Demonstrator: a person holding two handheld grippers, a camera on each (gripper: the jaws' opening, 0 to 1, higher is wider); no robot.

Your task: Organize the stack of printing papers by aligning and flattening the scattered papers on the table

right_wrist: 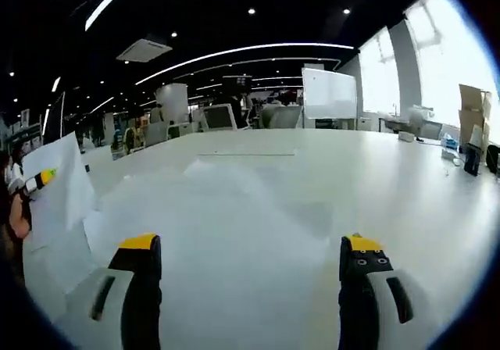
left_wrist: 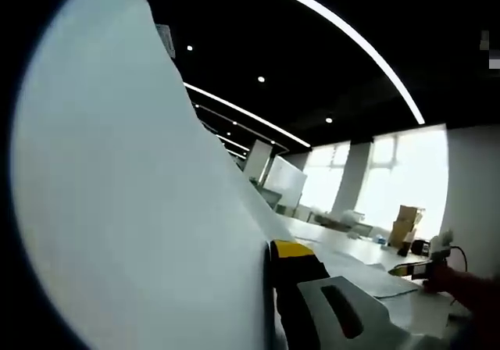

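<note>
Lifting one sheet (left_wrist: 133,201) clear of the table, the left gripper (left_wrist: 273,287) has it clamped at the edge, so that the white paper stands up right in front of its camera and hides one jaw; the other, yellow-tipped, presses against the sheet. In the right gripper view the same sheet (right_wrist: 58,182) hangs upright at the far left, pinched by the left gripper (right_wrist: 39,180) with a hand behind it.

The rest of the papers (right_wrist: 211,233) lie flat on the white table (right_wrist: 406,186), spread out ahead of the right gripper (right_wrist: 254,268). Its jaws are wide apart, hovering low over the sheets and gripping nothing. Several overlapping edges show among the papers, at slightly different angles, so they look loosely fanned rather than squared into one pile.

As I judge it, the job is at an early or middle point: one sheet is in the air, the others are down but not aligned, and nothing looks pressed flat as a finished stack. Left to do: lay the lifted sheet onto the others, nudge the edges together, smooth the top.

Farther off, the right gripper (left_wrist: 418,268) shows small above the table in the left gripper view, cardboard boxes (left_wrist: 405,225) stand near bright windows (left_wrist: 406,170), and light strips (right_wrist: 234,51) cross the dark ceiling.
</note>
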